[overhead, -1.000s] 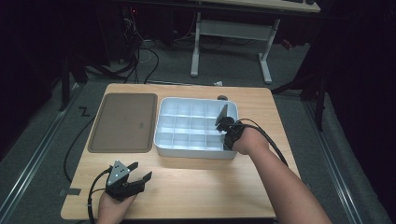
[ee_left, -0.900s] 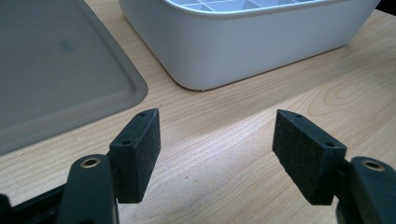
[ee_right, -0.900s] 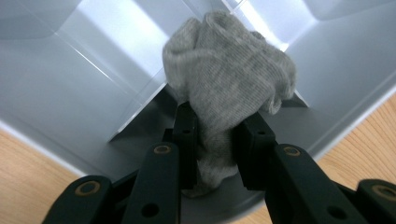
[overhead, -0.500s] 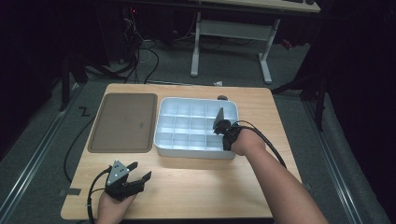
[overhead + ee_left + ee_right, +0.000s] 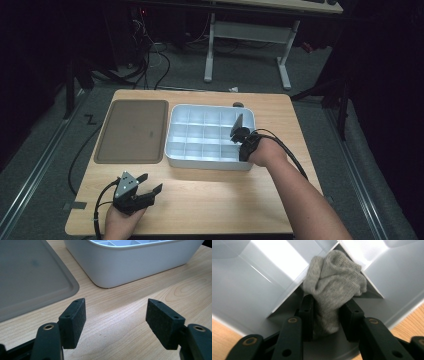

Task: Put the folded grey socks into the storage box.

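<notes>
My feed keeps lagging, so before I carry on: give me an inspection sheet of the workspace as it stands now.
Surface: wooden table, front part bare.
Job's things: white divided bin mid-table; grey sock draped over a divider inside it; flat brown tray to the bin's left, nothing on it.
Clutter: small dark object behind the bin, too small to identify.
Grippers: left tongs open, low over bare wood near the front edge; right tongs shut on the sock, at the bin's right end.
Cables: one trailing from each tongs along the forearm.
Surroundings: dark room, white desk frame and floor cables beyond the table.
</notes>
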Tool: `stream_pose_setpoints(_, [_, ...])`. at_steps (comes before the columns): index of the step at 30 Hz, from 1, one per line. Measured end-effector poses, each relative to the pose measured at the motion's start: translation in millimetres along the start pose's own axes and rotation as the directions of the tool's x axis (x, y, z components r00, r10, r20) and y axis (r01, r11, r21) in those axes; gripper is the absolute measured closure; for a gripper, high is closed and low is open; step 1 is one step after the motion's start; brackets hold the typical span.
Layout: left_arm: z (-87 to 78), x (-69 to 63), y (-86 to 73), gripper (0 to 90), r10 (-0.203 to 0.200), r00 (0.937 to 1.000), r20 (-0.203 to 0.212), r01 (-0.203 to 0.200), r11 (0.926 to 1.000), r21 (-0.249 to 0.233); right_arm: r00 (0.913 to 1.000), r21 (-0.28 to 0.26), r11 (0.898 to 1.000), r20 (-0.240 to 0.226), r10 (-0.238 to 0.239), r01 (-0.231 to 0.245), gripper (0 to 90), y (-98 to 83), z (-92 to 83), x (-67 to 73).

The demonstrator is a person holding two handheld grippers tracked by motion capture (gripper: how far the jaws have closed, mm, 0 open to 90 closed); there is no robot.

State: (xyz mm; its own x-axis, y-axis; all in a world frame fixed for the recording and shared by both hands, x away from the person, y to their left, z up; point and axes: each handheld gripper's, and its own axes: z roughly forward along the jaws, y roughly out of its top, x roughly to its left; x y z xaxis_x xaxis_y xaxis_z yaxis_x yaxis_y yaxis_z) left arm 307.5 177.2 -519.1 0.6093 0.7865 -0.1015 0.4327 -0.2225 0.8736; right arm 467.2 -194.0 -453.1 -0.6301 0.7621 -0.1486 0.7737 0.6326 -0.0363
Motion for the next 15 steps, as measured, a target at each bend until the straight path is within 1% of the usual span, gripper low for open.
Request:
stream_pose_setpoints(1, [0.1,-0.3,-0.1,33.2,0.000,1.0000,0.001,0.000,1.0000,0.000,1.0000,-0.002,1.000,-0.004,0.006,-0.006,65.4,-0.8,-1.1,0.1])
stream_pose_setpoints(3, [0.2,-0.9,-0.2,33.2,-0.001,1.0000,0.001,0.001,1.0000,0.000,0.9999,-0.012,1.000,-0.007,-0.009,0.009,64.7,-2.3,-3.3,-2.0])
stream_pose_setpoints(4, [0.1,-1.0,-0.2,33.3,0.000,1.0000,0.001,0.000,1.0000,0.000,0.9991,-0.003,0.999,-0.014,0.041,-0.041,64.1,-3.9,-5.7,0.2])
stream_pose_setpoints(5, [0.1,-1.1,-0.2,33.3,-0.001,1.0000,0.000,0.001,1.0000,-0.001,0.9999,-0.016,1.000,-0.008,0.006,-0.006,63.8,-4.2,-6.3,-2.7])
stream_pose_setpoints(6, [0.1,-1.2,-0.2,33.2,-0.001,1.0000,0.001,0.001,1.0000,-0.001,0.9998,-0.023,1.000,-0.013,0.018,-0.018,63.6,-5.3,-7.5,-3.0])
stream_pose_setpoints(8, [0.3,-1.2,-0.3,33.3,-0.001,1.0000,0.000,0.001,1.0000,0.000,0.9996,-0.032,0.999,-0.024,0.017,-0.017,62.0,-6.8,-10.3,-4.8])
stream_pose_setpoints(9, [0.4,-1.3,-0.3,33.3,-0.001,1.0000,0.000,0.001,1.0000,0.000,0.9996,-0.043,0.999,-0.028,-0.002,0.001,61.1,-7.3,-11.5,-7.1])
stream_pose_setpoints(10, [0.6,-1.3,-0.3,33.3,-0.002,1.0000,0.001,0.002,1.0000,0.000,0.9984,-0.037,0.998,-0.040,0.039,-0.041,59.8,-8.7,-14.2,-5.5])
stream_pose_setpoints(12, [0.6,-1.4,-0.2,33.3,0.000,1.0000,0.002,0.000,1.0000,0.002,0.9977,-0.044,0.998,-0.047,0.049,-0.051,58.8,-10.1,-17.0,-6.8])
stream_pose_setpoints(13, [0.7,-1.4,-0.3,33.3,0.000,1.0000,0.002,0.000,1.0000,0.003,0.9988,-0.061,0.998,-0.046,0.015,-0.018,58.2,-10.7,-17.9,-9.8])
stream_pose_setpoints(14, [0.9,-1.4,-0.3,33.3,0.000,1.0000,0.002,0.000,1.0000,0.004,0.9973,-0.054,0.997,-0.056,0.048,-0.051,58.1,-11.5,-20.6,-8.4])
stream_pose_setpoints(15, [1.0,-1.4,-0.4,33.3,0.000,1.0000,0.003,0.000,1.0000,0.004,0.9970,-0.056,0.997,-0.055,0.056,-0.059,57.8,-12.4,-23.6,-9.2])
